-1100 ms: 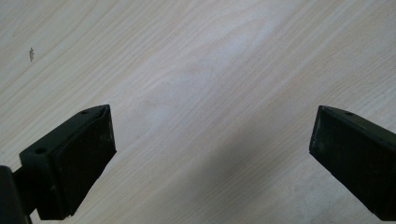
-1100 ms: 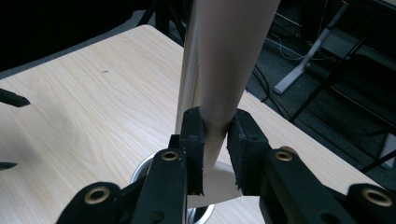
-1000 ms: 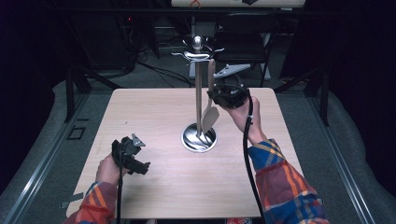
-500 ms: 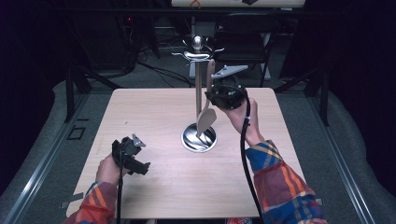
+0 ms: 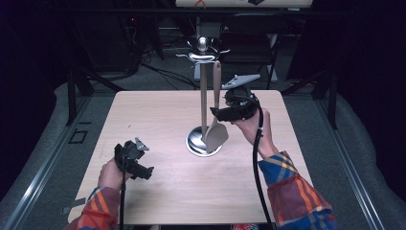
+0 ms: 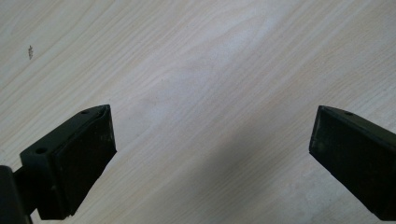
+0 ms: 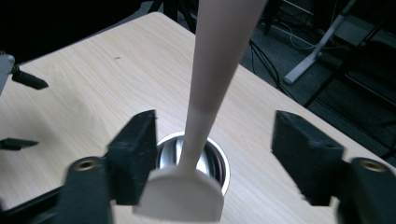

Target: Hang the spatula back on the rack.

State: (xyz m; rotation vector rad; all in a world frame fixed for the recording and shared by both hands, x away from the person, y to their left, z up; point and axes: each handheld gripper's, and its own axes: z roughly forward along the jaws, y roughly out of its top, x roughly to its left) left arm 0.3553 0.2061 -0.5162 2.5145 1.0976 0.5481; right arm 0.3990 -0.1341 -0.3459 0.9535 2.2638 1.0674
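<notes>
Above the table, the high view showed a beige spatula (image 5: 216, 115) hanging from the steel rack (image 5: 203, 96), its blade over the base, with the right gripper (image 5: 221, 114) beside its handle. In the left gripper view, the left gripper (image 6: 210, 154) gaped over bare table (image 6: 196, 56). In the right gripper view, spread jaws flanked the spatula's handle without touching; it looked light, stiff and smooth, best pinched at its narrow neck.

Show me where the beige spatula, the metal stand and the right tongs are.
beige spatula (image 5: 217, 135), high view, on its blade.
metal stand (image 5: 203, 91), high view, on its upright pole.
right tongs (image 7: 215, 154), right gripper view, midway between the open tips.
</notes>
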